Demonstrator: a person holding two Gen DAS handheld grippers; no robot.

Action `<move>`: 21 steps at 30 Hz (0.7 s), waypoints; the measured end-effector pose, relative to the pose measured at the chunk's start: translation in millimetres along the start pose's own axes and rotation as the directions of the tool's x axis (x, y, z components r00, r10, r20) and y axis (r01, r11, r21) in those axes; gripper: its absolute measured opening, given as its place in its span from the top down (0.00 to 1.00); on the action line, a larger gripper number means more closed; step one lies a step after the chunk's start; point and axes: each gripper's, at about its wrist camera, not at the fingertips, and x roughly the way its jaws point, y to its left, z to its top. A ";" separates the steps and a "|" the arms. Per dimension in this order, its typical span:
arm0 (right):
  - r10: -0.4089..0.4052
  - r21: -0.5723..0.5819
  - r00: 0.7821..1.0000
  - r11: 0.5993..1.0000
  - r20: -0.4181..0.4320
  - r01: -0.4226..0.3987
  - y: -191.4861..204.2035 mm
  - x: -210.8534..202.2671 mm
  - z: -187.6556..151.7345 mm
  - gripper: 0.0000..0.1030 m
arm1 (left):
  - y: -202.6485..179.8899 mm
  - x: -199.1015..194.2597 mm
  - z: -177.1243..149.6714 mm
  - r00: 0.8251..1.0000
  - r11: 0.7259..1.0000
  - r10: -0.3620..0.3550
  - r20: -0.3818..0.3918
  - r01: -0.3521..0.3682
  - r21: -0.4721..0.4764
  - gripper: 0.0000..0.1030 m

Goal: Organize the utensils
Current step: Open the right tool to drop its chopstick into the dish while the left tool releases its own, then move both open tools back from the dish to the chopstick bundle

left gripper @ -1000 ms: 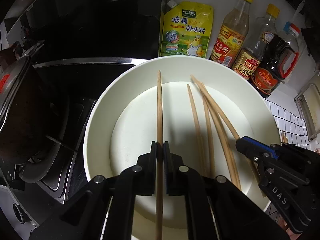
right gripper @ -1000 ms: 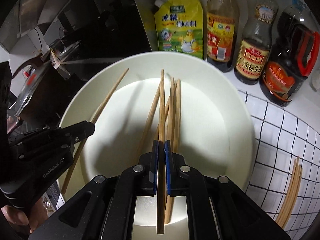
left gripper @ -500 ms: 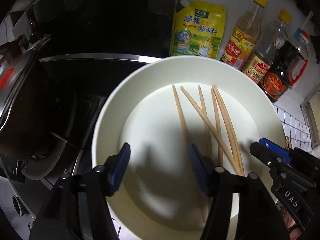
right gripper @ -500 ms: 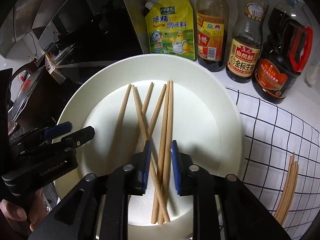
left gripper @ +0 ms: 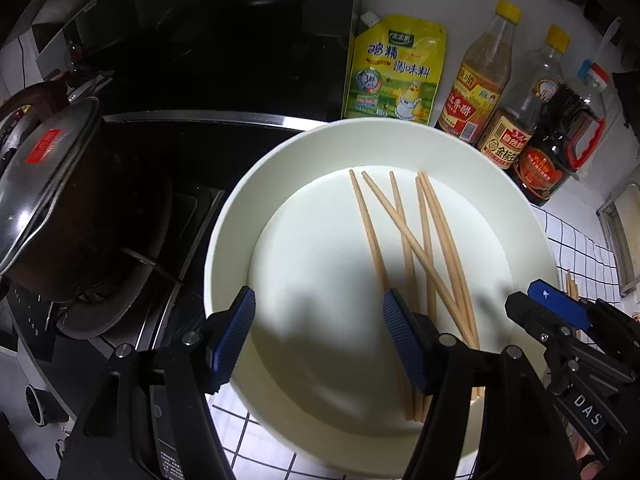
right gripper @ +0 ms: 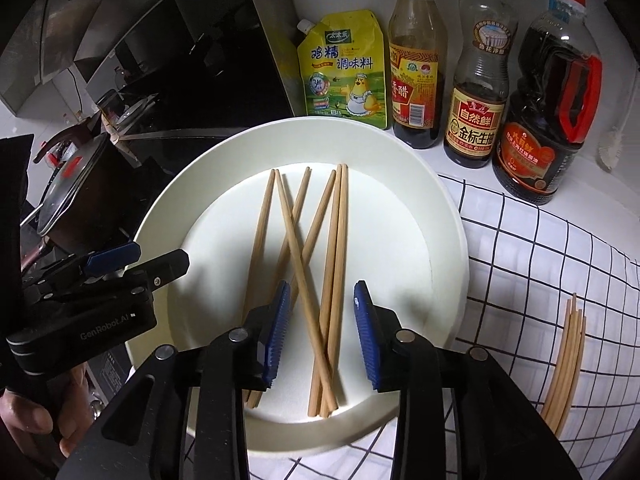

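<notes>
Both chopsticks that were pinched a second ago now lie loose on the white plate (right gripper: 400, 184) with the rest, so six wooden chopsticks (right gripper: 332, 256) rest there in a crossed heap. One slants across the others from upper left to lower right; the two at the right lie side by side and touching. Half a second back the right tongs were only a little parted; now they stand wider.

Right gripper (right gripper: 322, 330) hangs over the near end of the heap, its blue pads (right gripper: 366, 336) spread with nothing between them. Left gripper (left gripper: 316, 336) is likewise spread wide over the bare left part of the plate, its right finger just in front of the chopstick ends, gripping nothing. Each gripper shows at the edge of the other's view, the left one held in a hand (right gripper: 28, 420).

A further bundle of chopsticks (right gripper: 566, 364) lies on the checked cloth (right gripper: 532, 264) to the right, apart from the plate. Behind the plate stand a yellow seasoning pouch (right gripper: 344, 68), two tall bottles (right gripper: 416, 76) and a dark soy sauce jug (right gripper: 548, 128). To the left a lidded pot (left gripper: 60, 184) sits on the black stove (left gripper: 192, 160).
</notes>
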 end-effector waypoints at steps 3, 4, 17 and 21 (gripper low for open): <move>0.000 -0.004 1.000 1.000 0.003 0.000 2.3 -7.7 -3.9 0.69 | 1.0 -8.5 -1.2 1.000 1.000 0.001 0.013 -0.001 -0.006 0.33; 0.002 -0.006 1.000 1.000 0.004 -0.002 2.9 -10.0 -4.7 0.68 | 1.6 -11.9 -1.7 1.000 1.000 0.001 0.017 0.000 -0.009 0.32; 0.012 -0.032 1.000 0.999 0.026 -0.011 10.1 -37.5 -21.3 0.61 | 5.1 -42.1 -14.3 0.998 1.000 0.003 0.057 -0.002 -0.022 0.26; 0.011 -0.035 0.999 0.999 0.032 -0.010 10.0 -46.4 -26.0 0.59 | 4.4 -49.1 -20.0 0.998 1.000 0.004 0.064 -0.003 -0.019 0.25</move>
